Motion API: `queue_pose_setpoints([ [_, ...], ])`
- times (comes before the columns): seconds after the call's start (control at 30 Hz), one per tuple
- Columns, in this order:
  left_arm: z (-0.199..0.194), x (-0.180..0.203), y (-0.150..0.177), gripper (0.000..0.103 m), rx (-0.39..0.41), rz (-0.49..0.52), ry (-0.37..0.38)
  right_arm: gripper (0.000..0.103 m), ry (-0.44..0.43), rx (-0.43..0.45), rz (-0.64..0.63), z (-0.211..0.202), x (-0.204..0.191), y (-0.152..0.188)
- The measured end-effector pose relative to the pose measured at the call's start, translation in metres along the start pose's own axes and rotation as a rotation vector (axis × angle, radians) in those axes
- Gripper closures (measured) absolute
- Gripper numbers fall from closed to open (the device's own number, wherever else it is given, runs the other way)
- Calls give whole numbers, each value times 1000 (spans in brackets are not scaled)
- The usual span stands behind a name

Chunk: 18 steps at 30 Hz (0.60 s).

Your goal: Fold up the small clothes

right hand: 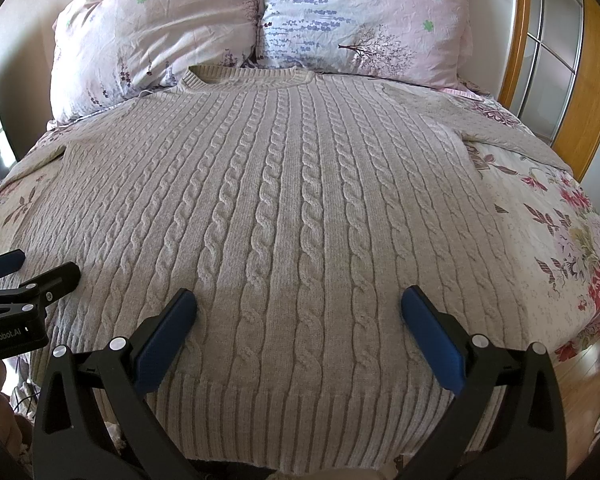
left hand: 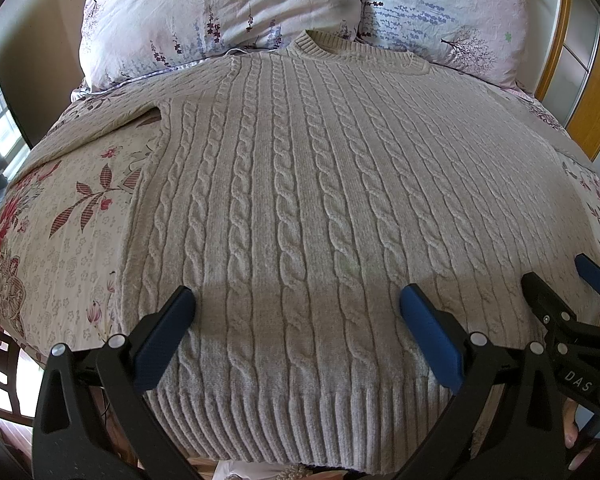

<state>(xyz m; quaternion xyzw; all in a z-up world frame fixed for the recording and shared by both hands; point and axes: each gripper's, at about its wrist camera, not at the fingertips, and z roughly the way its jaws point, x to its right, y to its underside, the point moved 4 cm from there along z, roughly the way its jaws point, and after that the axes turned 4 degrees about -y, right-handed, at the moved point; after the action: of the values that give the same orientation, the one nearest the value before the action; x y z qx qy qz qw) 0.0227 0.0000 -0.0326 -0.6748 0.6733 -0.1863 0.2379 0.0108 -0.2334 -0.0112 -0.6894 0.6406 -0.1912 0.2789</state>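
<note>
A beige cable-knit sweater (left hand: 300, 184) lies flat on the bed, collar at the far end by the pillows, ribbed hem near me, sleeves spread out to both sides. It also fills the right wrist view (right hand: 284, 208). My left gripper (left hand: 298, 300) is open and empty, hovering over the lower left part of the sweater. My right gripper (right hand: 299, 300) is open and empty over the lower right part. The right gripper shows at the right edge of the left wrist view (left hand: 560, 276); the left gripper shows at the left edge of the right wrist view (right hand: 40, 266).
The bed has a floral sheet (left hand: 68, 232). Two pink floral pillows (right hand: 160, 32) (right hand: 364, 20) stand at the head. A wooden-framed wardrobe (right hand: 556, 60) is at the right. A chair back (left hand: 4, 344) is at the lower left beside the bed.
</note>
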Motion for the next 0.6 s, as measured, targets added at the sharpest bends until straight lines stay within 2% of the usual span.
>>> queue_pose_setpoints([
  [0.6, 0, 0, 0, 2, -5, 3, 0, 1, -2, 18, -1, 2, 0, 1],
])
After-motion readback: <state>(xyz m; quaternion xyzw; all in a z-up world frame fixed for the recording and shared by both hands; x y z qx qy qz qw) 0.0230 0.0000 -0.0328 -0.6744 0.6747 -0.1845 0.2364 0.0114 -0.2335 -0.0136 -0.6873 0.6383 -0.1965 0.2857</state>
